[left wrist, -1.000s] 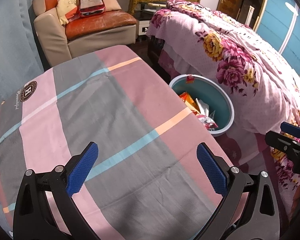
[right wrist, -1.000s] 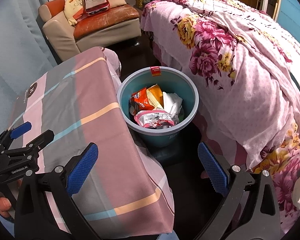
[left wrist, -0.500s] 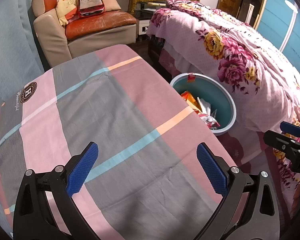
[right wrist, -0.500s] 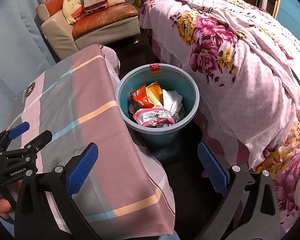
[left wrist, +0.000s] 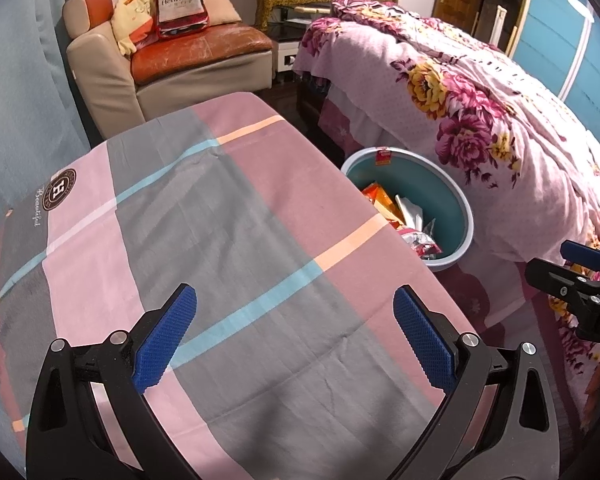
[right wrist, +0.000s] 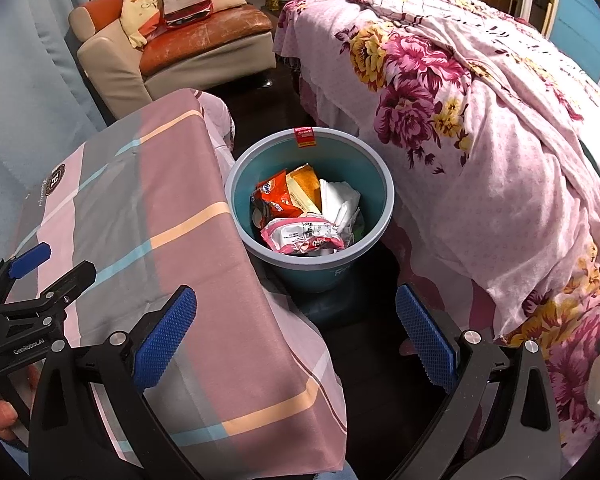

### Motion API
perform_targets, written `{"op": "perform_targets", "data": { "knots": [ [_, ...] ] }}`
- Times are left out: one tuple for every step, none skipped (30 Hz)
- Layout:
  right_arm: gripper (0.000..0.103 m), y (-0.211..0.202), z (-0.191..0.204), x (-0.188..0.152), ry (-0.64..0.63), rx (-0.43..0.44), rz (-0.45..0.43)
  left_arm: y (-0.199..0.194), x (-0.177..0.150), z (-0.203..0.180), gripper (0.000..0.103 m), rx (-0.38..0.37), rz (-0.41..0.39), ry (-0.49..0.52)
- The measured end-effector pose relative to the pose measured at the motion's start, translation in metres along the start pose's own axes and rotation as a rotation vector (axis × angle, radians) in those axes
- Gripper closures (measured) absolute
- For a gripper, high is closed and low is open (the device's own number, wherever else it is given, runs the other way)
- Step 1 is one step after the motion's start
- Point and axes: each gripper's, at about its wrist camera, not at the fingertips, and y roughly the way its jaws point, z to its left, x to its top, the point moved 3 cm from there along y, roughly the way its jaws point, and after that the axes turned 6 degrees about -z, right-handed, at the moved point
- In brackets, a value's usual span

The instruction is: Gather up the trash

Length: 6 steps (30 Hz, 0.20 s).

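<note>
A teal trash bin (right wrist: 376, 160) stands on the floor between the table and the bed; it also shows in the left wrist view (left wrist: 458, 208). It holds snack wrappers: an orange one (right wrist: 274, 200), a pink one (right wrist: 300, 236), and white paper (right wrist: 340, 200). My left gripper (left wrist: 294, 332) is open and empty above the cloth-covered table (left wrist: 220, 220). My right gripper (right wrist: 296, 332) is open and empty, above the table's right edge, short of the bin. Each gripper shows at the edge of the other's view.
A bed with a pink floral cover (right wrist: 480, 120) runs along the right. A sofa (left wrist: 188, 56) with cushions and a bottle-shaped pillow (left wrist: 180, 4) stands at the back. A blue curtain (left wrist: 20, 100) hangs on the left. Dark floor (right wrist: 364, 360) lies beside the bin.
Both grippers have drawn back slightly, staying open; the bin sits a little farther up in the right wrist view. Nothing was taken or let go.
</note>
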Motion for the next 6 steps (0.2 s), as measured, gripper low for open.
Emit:
{"op": "perform_targets", "data": {
  "knots": [
    [0.007, -0.0003, 0.0005, 0.0001, 0.0, -0.001, 0.0, 0.0006, -0.0003, 0.0011, 0.004, -0.001, 0.002, 0.0],
    [0.007, -0.0005, 0.0005, 0.0002, -0.001, -0.003, -0.001, 0.0013, -0.0005, 0.0024, 0.004, 0.001, 0.003, -0.001],
    [0.007, -0.0006, 0.0004, 0.0004, -0.003, -0.004, -0.001, 0.0018, -0.0004, 0.0037, 0.004, 0.003, 0.004, -0.001],
    [0.007, -0.0008, 0.0005, 0.0004, -0.004, -0.006, -0.001, 0.0024, 0.0, 0.0052, 0.004, 0.005, 0.007, -0.002],
    [0.007, -0.0013, 0.0009, 0.0001, -0.005, -0.008, -0.002, 0.0027, 0.0001, 0.0058, 0.004, 0.006, 0.009, -0.004],
    [0.007, -0.0016, 0.0008, 0.0003, -0.005, -0.008, -0.003, 0.0029, 0.0, 0.007, 0.004, 0.008, 0.01, -0.006]
  ]
}}
